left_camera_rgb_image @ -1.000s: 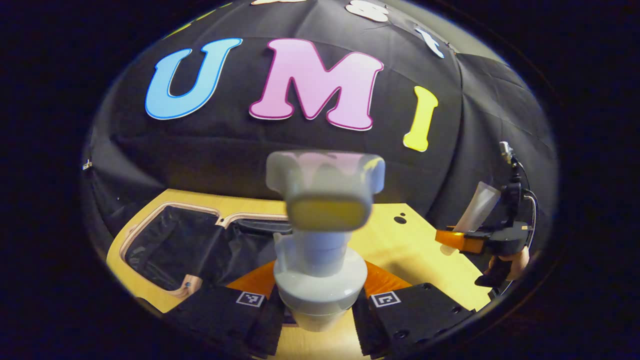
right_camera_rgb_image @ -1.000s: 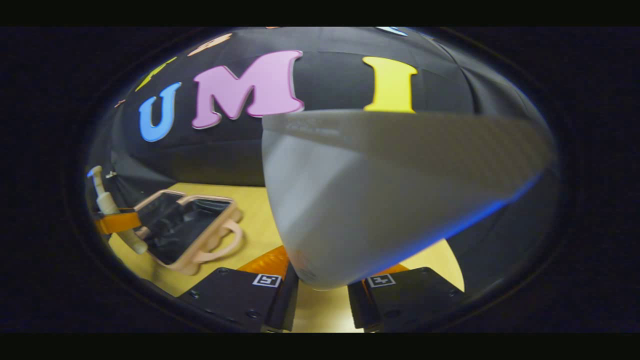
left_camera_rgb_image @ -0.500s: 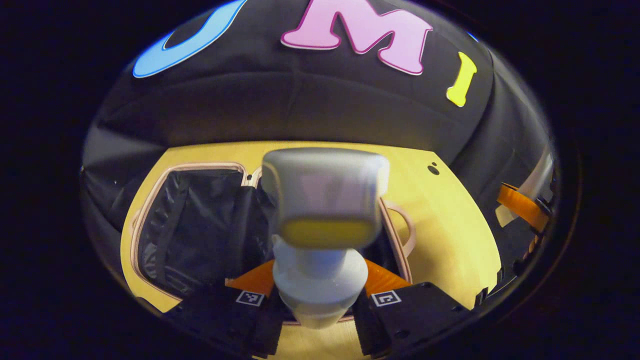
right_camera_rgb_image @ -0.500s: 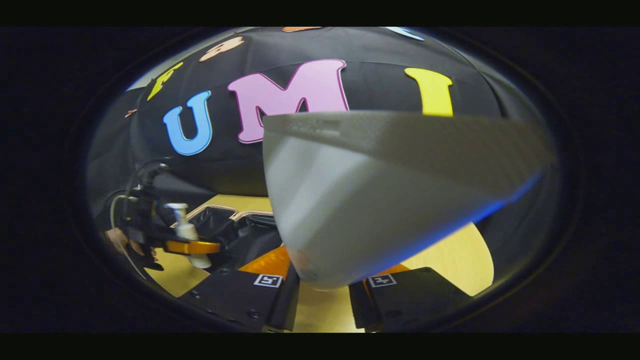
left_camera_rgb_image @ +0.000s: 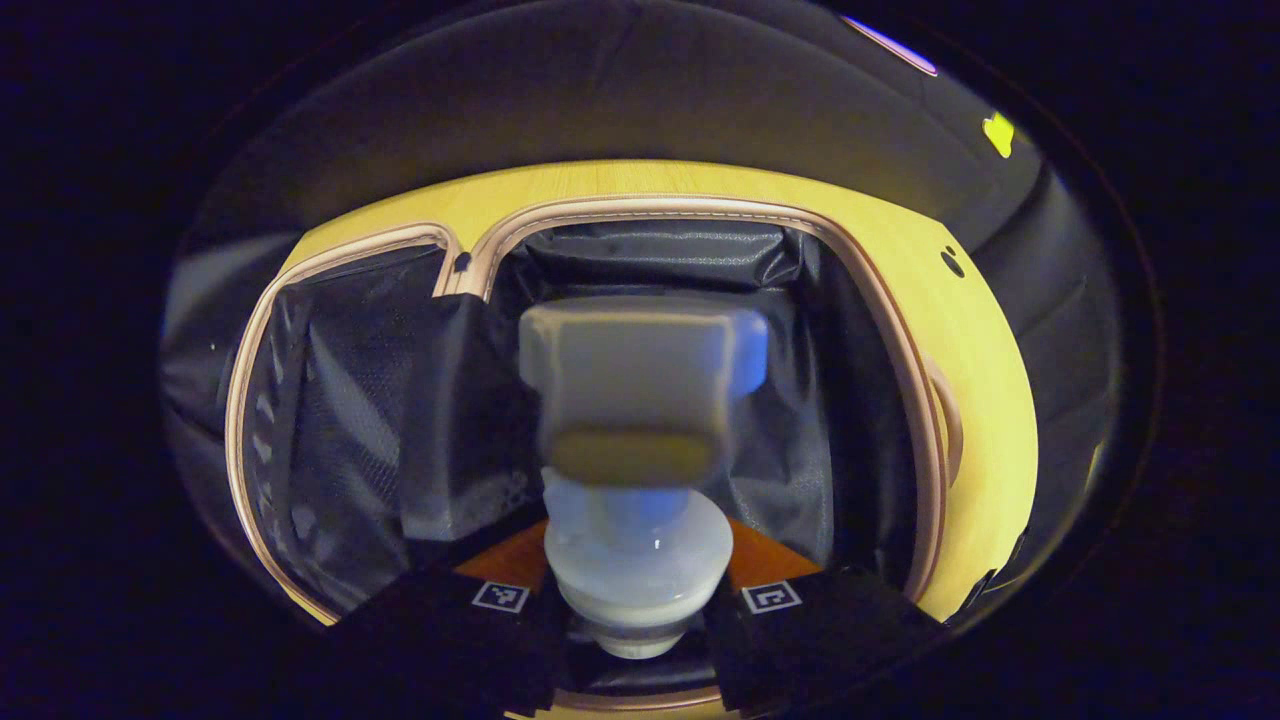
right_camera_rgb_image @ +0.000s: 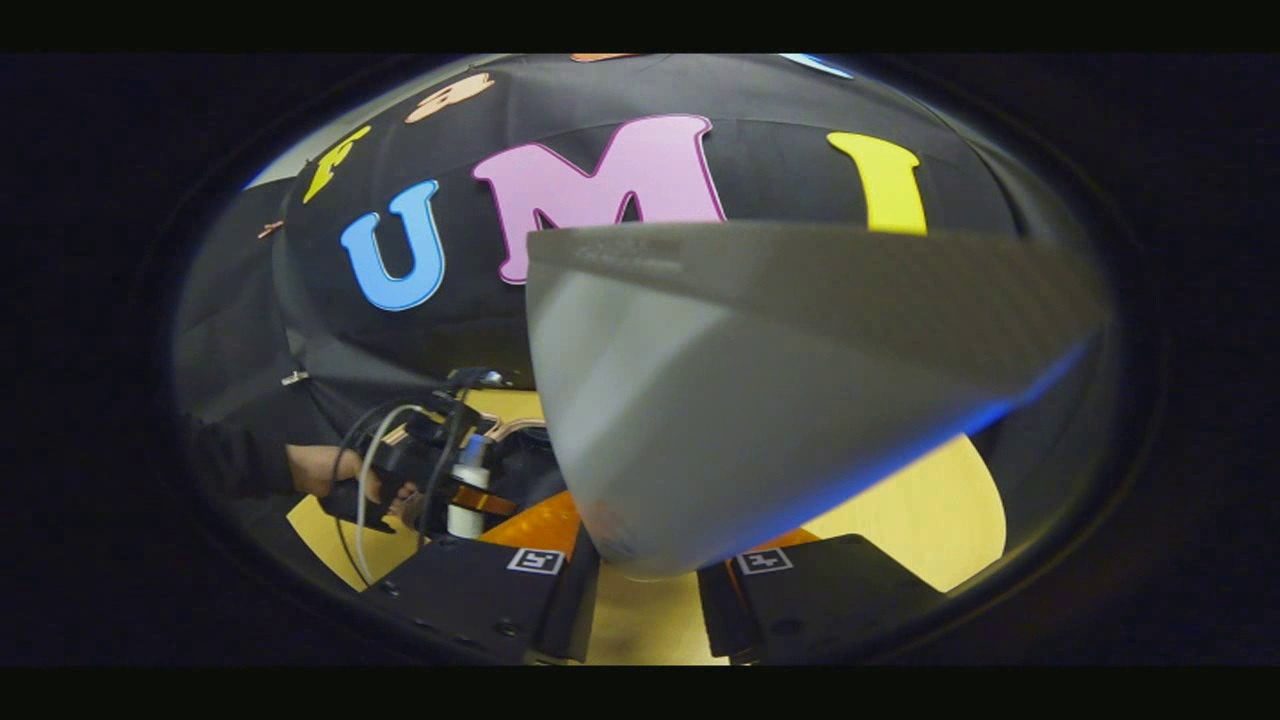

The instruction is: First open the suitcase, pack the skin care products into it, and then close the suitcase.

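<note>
Left gripper view: my left gripper clamps the pump bottle above the open suitcase, inside its rim; my right gripper grips a tube.

Left tool and right tool each clamped on something.

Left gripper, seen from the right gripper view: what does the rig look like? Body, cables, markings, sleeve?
The left tool has a dark body with looping cables, one pale and the others dark. The hand holding it comes out of a dark sleeve. Up close, the right tool has black blocky finger mounts, each bearing a small square black-and-white marker, plus visible screw heads.
</note>
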Tool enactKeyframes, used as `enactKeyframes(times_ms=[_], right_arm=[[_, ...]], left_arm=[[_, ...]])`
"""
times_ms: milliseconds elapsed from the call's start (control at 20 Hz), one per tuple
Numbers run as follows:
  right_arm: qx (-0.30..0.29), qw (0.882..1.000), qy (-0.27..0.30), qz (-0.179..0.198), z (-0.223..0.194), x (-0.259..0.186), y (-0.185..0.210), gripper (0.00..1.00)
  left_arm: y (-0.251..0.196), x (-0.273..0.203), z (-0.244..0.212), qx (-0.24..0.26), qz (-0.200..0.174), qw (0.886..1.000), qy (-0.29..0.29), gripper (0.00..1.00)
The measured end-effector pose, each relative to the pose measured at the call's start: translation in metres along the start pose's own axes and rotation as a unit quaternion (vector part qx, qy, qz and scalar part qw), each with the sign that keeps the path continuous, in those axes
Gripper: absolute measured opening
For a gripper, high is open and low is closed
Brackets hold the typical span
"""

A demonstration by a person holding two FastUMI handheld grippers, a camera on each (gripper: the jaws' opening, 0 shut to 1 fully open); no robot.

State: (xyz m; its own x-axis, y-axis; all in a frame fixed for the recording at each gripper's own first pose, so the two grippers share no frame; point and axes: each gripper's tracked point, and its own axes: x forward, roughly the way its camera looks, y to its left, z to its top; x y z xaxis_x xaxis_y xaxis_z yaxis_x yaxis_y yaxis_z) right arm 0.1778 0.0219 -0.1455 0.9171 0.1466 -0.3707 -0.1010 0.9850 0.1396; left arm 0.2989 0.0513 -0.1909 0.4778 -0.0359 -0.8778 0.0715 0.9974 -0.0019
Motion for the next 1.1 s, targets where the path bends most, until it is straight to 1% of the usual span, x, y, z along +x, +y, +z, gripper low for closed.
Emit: enactKeyframes(times_ms=[100,150,200,300,450,550,650,700,800,950,1100], right_arm=[[-0.004,1.0,0.004,0.006,-0.001,0.006,0.006,0.47],[-0.007,1.0,0.005,0.009,0.0,0.009,0.01,0.47],[-0.01,1.0,0.007,0.012,0.001,0.013,0.014,0.47],[-0.009,1.0,0.01,0.018,0.003,0.018,0.022,0.47],[-0.006,0.999,0.02,0.025,0.002,0.026,0.039,0.47],[-0.015,0.999,0.03,0.038,0.001,0.033,0.059,0.47],[-0.035,0.997,0.049,0.046,-0.009,0.042,0.075,0.46],[-0.032,0.996,0.06,0.055,-0.015,0.046,0.084,0.47],[-0.006,0.994,0.085,0.066,-0.031,0.057,0.104,0.47],[0.023,0.987,0.14,0.07,-0.065,0.081,0.13,0.47],[0.049,0.976,0.206,0.055,-0.106,0.101,0.134,0.47]], left_arm=[[0.001,0.008,0.004,0.007,0.019,1.0,0.008,0.64],[-0.001,0.006,0.008,0.007,0.022,1.0,-0.001,0.65],[-0.002,0.004,0.013,0.007,0.022,1.0,-0.012,0.64],[-0.008,-0.007,0.02,0.01,0.009,0.999,-0.038,0.64],[0.0,-0.049,0.034,0.018,0.009,0.994,-0.108,0.69],[0.01,-0.088,0.037,0.013,0.009,0.986,-0.166,0.69],[0.024,-0.131,0.022,-0.007,0.016,0.977,-0.212,0.69],[0.03,-0.151,0.012,-0.02,0.015,0.972,-0.233,0.7],[0.04,-0.185,-0.017,-0.043,0.016,0.964,-0.263,0.69],[0.058,-0.229,-0.071,-0.073,0.022,0.957,-0.279,0.69],[0.079,-0.255,-0.123,-0.099,0.037,0.953,-0.283,0.69]])
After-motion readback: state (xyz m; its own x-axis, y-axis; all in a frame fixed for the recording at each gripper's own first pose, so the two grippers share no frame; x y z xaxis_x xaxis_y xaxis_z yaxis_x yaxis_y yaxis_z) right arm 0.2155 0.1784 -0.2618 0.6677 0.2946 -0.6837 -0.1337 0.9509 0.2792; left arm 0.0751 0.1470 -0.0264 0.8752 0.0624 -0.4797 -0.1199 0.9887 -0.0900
